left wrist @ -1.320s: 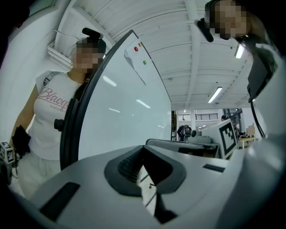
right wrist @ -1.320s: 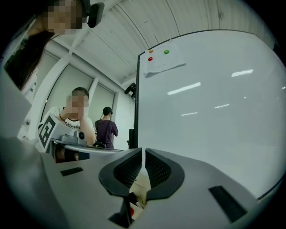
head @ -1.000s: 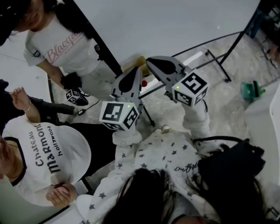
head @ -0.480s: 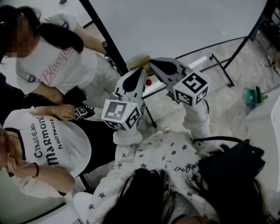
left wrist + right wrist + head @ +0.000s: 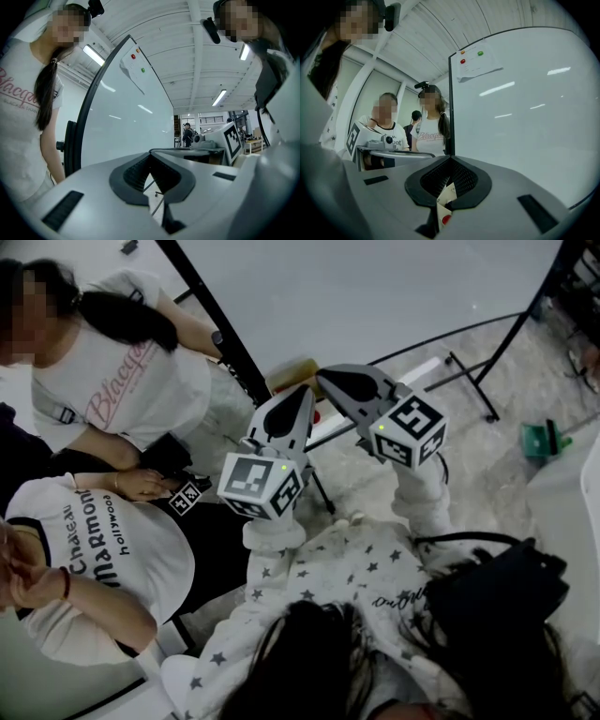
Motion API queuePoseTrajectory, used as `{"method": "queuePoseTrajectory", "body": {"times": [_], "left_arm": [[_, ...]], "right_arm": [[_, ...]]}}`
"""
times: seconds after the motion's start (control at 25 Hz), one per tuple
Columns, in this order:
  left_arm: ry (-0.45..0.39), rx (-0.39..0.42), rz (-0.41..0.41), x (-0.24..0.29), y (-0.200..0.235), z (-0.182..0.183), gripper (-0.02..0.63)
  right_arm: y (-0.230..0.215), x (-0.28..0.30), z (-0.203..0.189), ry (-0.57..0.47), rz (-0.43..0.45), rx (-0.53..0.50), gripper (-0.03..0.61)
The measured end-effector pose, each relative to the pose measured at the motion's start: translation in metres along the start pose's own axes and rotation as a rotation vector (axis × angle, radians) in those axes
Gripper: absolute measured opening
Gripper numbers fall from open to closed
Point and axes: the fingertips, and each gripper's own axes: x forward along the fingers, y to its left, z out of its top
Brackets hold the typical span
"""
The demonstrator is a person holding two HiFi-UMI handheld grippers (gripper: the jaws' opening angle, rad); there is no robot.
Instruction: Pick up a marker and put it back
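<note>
A large whiteboard [image 5: 375, 287] [image 5: 122, 117] [image 5: 525, 117] with a smooth, glossy white face and a thin black frame is set on black tubular legs over a speckled grey stone floor [image 5: 487, 456]. Two persons are seen at the left of the head view: one in a white T-shirt with pink lettering [image 5: 122, 371], another in a white shirt with black trim [image 5: 103, 559]. A soft, star-patterned sleeve [image 5: 347, 568] is worn on each arm behind the grippers.

Both arms are stretched forward side by side toward the board's lower edge. The left gripper [image 5: 302, 390] [image 5: 150, 157], a smooth grey wedge-shaped shell with ribbed black pads, is pointed up at the board; its fingers are pressed together with nothing between them. The right gripper [image 5: 323, 373] [image 5: 450, 159], of the same make, is held just beside it, slightly higher, its fingers likewise clenched on nothing. A square-patterned cube [image 5: 258, 486] is carried at the back of the left one and another [image 5: 408, 430] on the right one.

A narrow white ledge [image 5: 417, 369] runs along the board's foot. What may be the marker [image 5: 312, 416] [image 5: 445, 219], seen only as a small red end, lies on that ledge between and below the two tips, gripped by neither. Small round red [image 5: 463, 61] and green [image 5: 480, 53] magnets are stuck on a paper sheet [image 5: 480, 65] at the board's top corner.
</note>
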Motion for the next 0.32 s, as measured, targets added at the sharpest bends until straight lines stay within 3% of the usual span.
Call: {"method": "queuePoseTrajectory", "body": {"times": [0.32], "left_arm": [[0.025,0.003,-0.029,0.0027,-0.0037,-0.0034,0.002]], "right_arm": [[0.002,0.0,0.0,0.011,0.001,0.004,0.008]]}}
